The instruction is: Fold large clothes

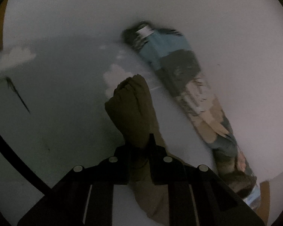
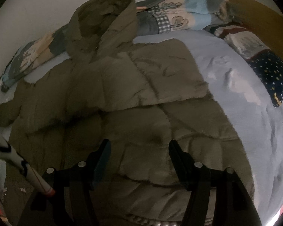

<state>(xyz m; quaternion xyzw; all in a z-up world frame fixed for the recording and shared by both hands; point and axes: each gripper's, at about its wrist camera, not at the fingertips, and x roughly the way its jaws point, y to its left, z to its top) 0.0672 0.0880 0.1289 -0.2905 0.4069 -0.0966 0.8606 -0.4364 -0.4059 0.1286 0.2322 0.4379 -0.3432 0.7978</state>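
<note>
the left gripper [image 1: 139, 146], low centre of its frame, pinches a bunched sleeve of the olive puffer jacket [image 2: 134, 98]. the jacket lies spread across the pale blue bed [image 2: 245, 94], filling mid-frame, under the spread, empty right gripper [image 2: 139, 150].

Brightness: both views dim, colours muted and greyish.
Light: the pale wall [image 1: 160, 3] is the brightest area in the left wrist view; its lower left sinks into grey shadow.
Blur: the long patchwork-print bolster pillow [image 1: 181, 79] is smeared by motion; the olive-brown padded hooded coat [image 2: 141, 86] is sharper.
Shadow: the black two-finger right gripper [image 2: 139, 150] is near-silhouette, with a dark patch on the coat between its fingers.
Distortion: fisheye bending, black vignette at the corners.
Noise: grainy, blocky texture throughout.
</note>
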